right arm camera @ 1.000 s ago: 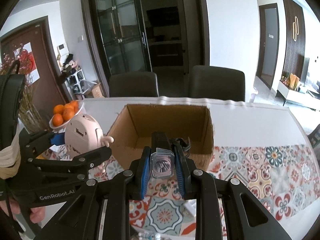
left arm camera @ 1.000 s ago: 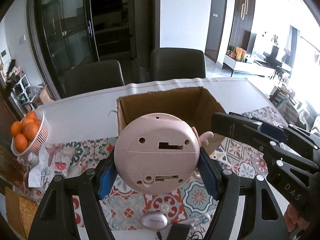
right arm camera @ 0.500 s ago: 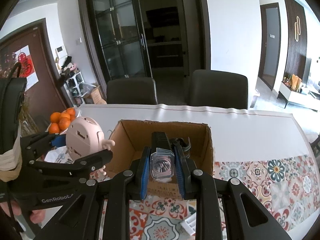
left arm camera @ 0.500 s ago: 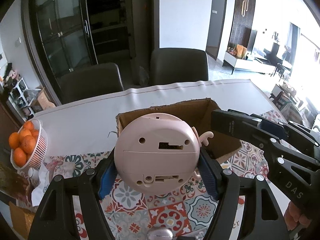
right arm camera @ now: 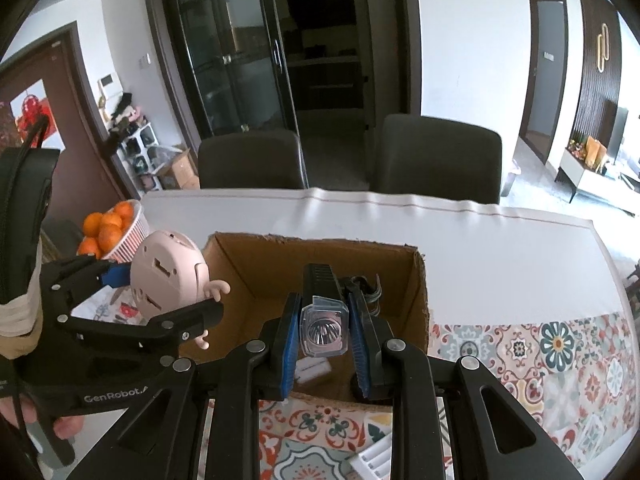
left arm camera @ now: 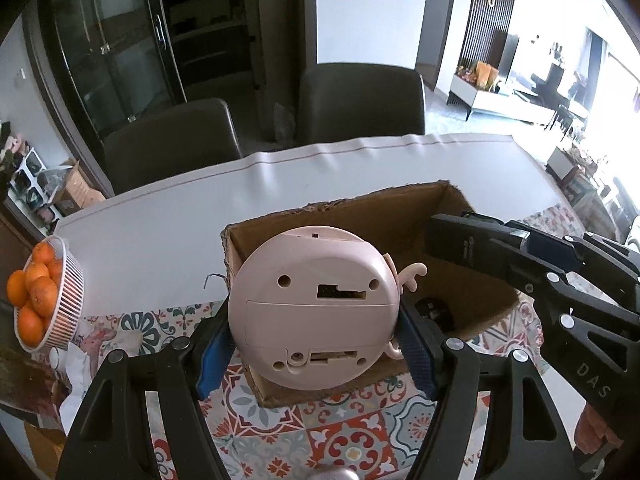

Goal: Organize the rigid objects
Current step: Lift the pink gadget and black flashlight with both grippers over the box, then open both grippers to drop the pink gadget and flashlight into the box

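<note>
My left gripper (left arm camera: 314, 344) is shut on a round pink toy (left arm camera: 314, 306) with small arms, held above the near left part of an open cardboard box (left arm camera: 472, 216). The toy also shows in the right wrist view (right arm camera: 168, 276), at the box's left wall. My right gripper (right arm camera: 324, 332) is shut on a black flashlight (right arm camera: 322, 326), its lens facing the camera, held over the box (right arm camera: 420, 292). The flashlight also shows in the left wrist view (left arm camera: 480, 242). A dark object (left arm camera: 434, 312) and a white piece (right arm camera: 314, 370) lie inside the box.
A white basket of oranges (left arm camera: 44, 300) stands at the table's left. The table has a white cloth (left arm camera: 160, 232) and a patterned tile mat (right arm camera: 560, 352). Two dark chairs (right arm camera: 440, 160) stand behind the table. A white battery case (right arm camera: 376, 460) lies on the mat near me.
Both grippers have moved forward and up with their objects, so that the toy and the flashlight now hang over the box opening. The box interior has come into view.
</note>
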A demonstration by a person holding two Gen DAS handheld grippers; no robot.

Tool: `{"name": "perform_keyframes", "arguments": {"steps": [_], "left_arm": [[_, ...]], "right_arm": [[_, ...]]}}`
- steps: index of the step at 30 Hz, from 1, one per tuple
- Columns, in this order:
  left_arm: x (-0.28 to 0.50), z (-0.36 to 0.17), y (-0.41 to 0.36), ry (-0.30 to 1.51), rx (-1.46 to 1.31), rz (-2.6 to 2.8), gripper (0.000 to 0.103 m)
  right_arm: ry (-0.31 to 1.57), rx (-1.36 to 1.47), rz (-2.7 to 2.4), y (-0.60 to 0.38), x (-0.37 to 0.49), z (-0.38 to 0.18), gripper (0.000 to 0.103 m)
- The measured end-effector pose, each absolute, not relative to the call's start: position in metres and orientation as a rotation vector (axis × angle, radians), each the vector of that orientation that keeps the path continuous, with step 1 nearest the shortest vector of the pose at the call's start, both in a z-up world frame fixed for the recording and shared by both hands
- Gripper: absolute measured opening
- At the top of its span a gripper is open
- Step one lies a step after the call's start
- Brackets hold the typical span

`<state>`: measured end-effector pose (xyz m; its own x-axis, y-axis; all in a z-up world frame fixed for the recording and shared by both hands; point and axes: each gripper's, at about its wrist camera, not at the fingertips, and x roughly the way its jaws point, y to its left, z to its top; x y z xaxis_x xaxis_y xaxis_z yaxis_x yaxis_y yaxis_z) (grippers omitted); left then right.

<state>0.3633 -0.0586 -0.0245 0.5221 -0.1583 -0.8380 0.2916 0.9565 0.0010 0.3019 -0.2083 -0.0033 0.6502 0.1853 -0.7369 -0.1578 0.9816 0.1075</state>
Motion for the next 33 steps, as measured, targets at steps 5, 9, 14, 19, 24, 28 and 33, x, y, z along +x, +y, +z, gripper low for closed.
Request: {"name": "perform_keyframes", "arguments": {"steps": [5,9,14,19,24,28,33], "left_arm": [[0.372,-0.037,-0.063,1.02,0.16,-0.264,0.072],[0.377,-0.047,-0.066,1.054,0.149,-0.274,0.073],[0.38,-0.057,-0.066,1.091,0.165,-0.263,0.073],[0.377,-0.054,-0.064,1.078,0.171,-0.247,0.084],[0.365,-0.046,-0.062,1.042,0.184,-0.23,0.084],[0.354,-0.037,-0.057,1.007,0.175,-0.215,0.085],[0.337,-0.023,-0.05,0.965,0.161,-0.216,0.087]], "right_arm": [[0.892,0.036,0.19,-0.211,0.314,-0.019,0.025],[0.924,0.054,0.189,-0.213,0.318,-0.03,0.025],[0.956,0.054,0.188,-0.214,0.32,-0.041,0.025],[0.975,0.059,0.18,-0.215,0.321,-0.043,0.035],[0.963,0.064,0.165,-0.217,0.312,-0.04,0.035],[0.944,0.066,0.137,-0.217,0.303,-0.033,0.036],[0.92,0.075,0.113,-0.217,0.288,-0.022,0.042]]}}
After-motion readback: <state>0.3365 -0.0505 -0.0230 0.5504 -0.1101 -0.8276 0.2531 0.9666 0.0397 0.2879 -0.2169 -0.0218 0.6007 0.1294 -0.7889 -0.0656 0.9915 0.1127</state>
